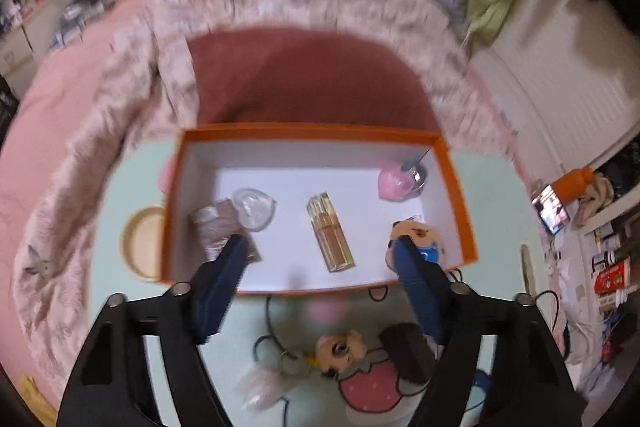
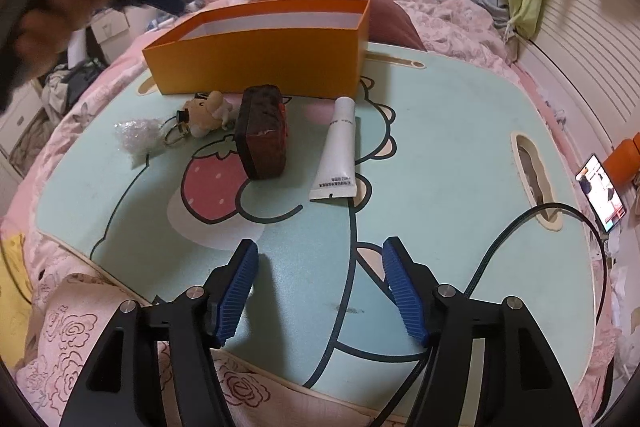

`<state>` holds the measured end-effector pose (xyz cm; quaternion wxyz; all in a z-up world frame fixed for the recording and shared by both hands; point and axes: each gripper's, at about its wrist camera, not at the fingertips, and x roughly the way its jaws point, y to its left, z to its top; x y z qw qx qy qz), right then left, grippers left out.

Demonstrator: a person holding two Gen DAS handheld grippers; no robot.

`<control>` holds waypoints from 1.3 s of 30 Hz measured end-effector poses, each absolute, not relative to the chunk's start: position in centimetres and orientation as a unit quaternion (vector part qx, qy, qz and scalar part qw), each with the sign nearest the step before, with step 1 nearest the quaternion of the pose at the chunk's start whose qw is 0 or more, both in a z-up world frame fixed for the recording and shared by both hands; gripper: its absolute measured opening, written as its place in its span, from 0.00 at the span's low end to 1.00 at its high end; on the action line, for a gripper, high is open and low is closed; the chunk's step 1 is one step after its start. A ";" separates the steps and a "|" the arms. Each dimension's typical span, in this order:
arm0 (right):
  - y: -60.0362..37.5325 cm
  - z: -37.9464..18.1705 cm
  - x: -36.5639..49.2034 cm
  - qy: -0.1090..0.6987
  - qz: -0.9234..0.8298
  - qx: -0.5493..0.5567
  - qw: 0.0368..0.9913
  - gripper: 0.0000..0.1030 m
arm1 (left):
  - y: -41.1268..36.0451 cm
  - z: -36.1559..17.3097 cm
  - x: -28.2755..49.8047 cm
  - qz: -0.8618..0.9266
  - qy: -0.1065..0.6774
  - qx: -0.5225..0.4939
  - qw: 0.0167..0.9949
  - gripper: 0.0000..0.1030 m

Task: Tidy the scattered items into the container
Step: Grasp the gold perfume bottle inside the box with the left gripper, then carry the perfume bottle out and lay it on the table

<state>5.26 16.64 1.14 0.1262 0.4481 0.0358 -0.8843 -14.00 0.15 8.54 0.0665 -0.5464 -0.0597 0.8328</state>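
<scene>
The orange box (image 2: pixel 256 55) sits in the upper middle of the right wrist view, its long axis running left to right across the frame, open top up, white inside. In the left wrist view it fills the centre, and on its white floor lie an amber perfume bottle (image 1: pixel 331 233) with its long axis running top to bottom, tilted slightly to the right, a clear heart-shaped case (image 1: pixel 255 207) at left, a pink round bottle (image 1: pixel 396 183) in the upper right corner, and a small plush figure (image 1: pixel 418 233) at lower right.

On the mint-green worktop (image 2: pixel 440 131), just in front of the box, a white tube (image 2: pixel 338 151) lies with its cap toward the box and its flat crimped end toward the lower edge of the frame. Left of it a dark brown case (image 2: pixel 262 135) stands on a slant, then a plush keyring (image 2: pixel 208 113) and a crumpled clear wrapper (image 2: pixel 136 137). The lower half of the worktop is bare apart from a black cable (image 2: pixel 516 227) at the right.

The left tool (image 1: pixel 320 247) hangs above the box, jaws apart, nothing between them. The right tool (image 2: pixel 318 257) is low over the near worktop, jaws apart and empty.
</scene>
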 end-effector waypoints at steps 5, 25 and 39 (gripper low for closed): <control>16.7 1.2 5.3 0.031 -0.885 0.447 0.127 0.63 | 1.6 3.8 -17.0 0.794 -0.054 -0.605 0.037 0.53; 16.7 1.2 5.4 0.025 -0.885 0.446 0.129 0.65 | 0.2 3.9 -18.1 0.815 -0.064 -0.574 0.046 0.18; 16.8 1.1 5.3 0.027 -0.885 0.446 0.129 0.65 | -2.1 11.5 -5.0 0.869 -0.113 -0.457 0.155 0.18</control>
